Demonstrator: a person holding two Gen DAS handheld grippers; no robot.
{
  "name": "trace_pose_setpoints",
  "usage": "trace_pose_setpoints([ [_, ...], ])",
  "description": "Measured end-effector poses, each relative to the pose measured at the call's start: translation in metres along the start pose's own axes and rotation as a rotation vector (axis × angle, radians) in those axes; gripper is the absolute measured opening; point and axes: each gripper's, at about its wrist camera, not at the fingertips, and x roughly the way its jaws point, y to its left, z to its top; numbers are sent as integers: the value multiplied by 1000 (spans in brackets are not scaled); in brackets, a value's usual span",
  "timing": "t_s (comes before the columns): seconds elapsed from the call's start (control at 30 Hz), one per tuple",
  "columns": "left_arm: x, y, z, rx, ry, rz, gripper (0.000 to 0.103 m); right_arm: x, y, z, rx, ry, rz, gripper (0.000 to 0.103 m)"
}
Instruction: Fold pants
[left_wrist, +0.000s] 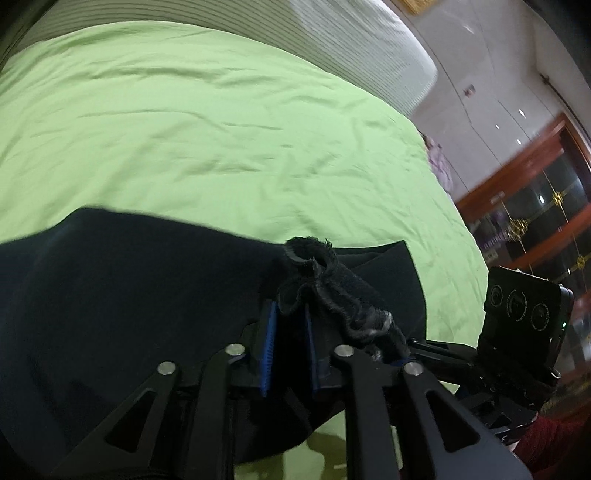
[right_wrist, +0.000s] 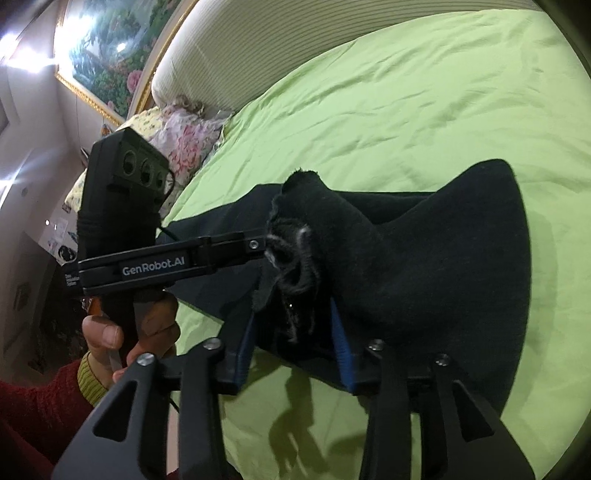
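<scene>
While the dark pants (left_wrist: 122, 295) lie on the green sheet (left_wrist: 184, 129), a frayed bunch of their fabric sits between the left gripper (left_wrist: 290, 328) pads, which pinch it. The right gripper (right_wrist: 295, 332) is spread, fabric loose between its blue pads. A hand (right_wrist: 125, 336) in a red sleeve (right_wrist: 33, 413) grips the left handle.

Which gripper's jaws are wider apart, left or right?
The right gripper: its jaws stand wide with the black pants loose between them. The left gripper has its jaws close together, pinching a bunched edge.
</scene>
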Motion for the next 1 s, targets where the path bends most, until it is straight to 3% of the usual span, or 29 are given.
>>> trace_pose_setpoints([
  [0.1, -13, 4, -8, -30, -25, 18, 20, 3, 6, 1, -18, 21, 7, 47],
  [0.17, -25, 10, -15, -59, -52, 44, 36, 3, 9, 0, -22, 30, 23, 47],
  [0.33, -60, 21, -34, -148, -148, 95, 56, -8, 23, 7, -55, 5, 69, 47],
  [0.43, -78, 26, -49, -204, -206, 123, 74, -14, 30, 18, -67, -25, 82, 48],
  [0.67, -115, 43, -84, -337, -284, 145, 78, -9, 43, 37, -105, -37, 85, 54],
  [0.9, -160, 72, -113, -477, -382, 290, 80, 6, 60, 50, -181, 3, 106, 55],
  [1.0, -171, 90, -125, -580, -420, 295, 80, 20, 71, 57, -220, 31, 111, 55],
])
